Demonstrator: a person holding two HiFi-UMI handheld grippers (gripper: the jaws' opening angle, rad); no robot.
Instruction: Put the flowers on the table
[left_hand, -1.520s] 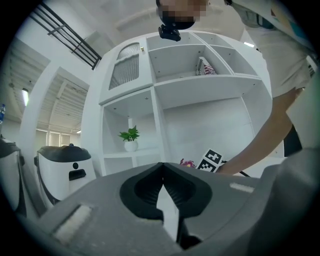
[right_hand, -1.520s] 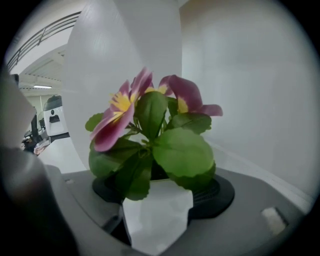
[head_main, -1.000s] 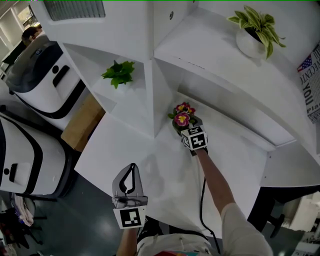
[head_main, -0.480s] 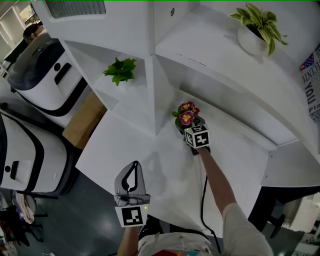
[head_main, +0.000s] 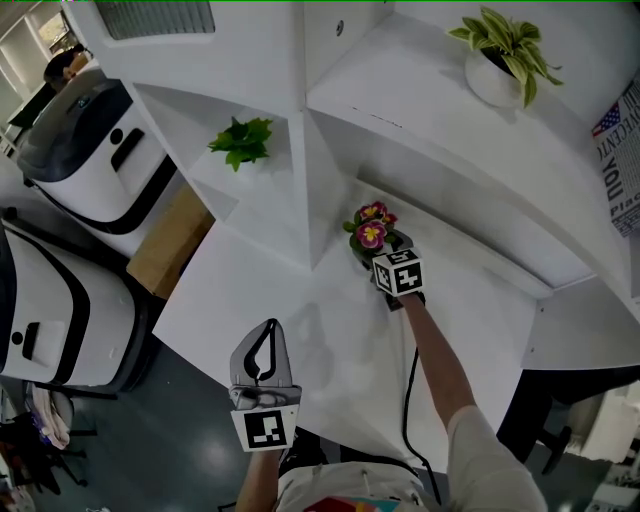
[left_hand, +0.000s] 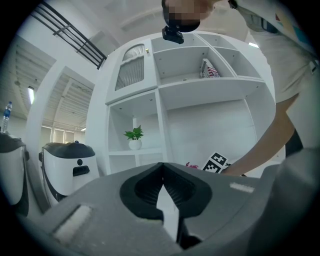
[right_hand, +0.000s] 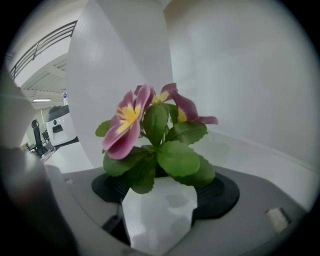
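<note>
The flowers (head_main: 370, 228) are pink and yellow blooms with green leaves in a small white faceted pot (right_hand: 157, 210). In the head view they stand low over the white table (head_main: 250, 290), just in front of the shelf divider. My right gripper (head_main: 372, 252) is shut on the pot, which fills the gap between the jaws in the right gripper view, with the blooms (right_hand: 150, 120) rising above it. My left gripper (head_main: 266, 335) hovers near the table's front edge, shut with nothing in it; in the left gripper view its tips (left_hand: 161, 167) meet.
A white shelf unit (head_main: 305, 150) rises behind the table. A small green plant (head_main: 240, 140) sits in its left compartment, and a striped-leaf plant in a white pot (head_main: 495, 60) stands on top at right. White machines (head_main: 90, 150) and a cardboard box (head_main: 170, 240) are on the left.
My right gripper with the flowers has drifted slightly right. The left gripper has barely moved.
</note>
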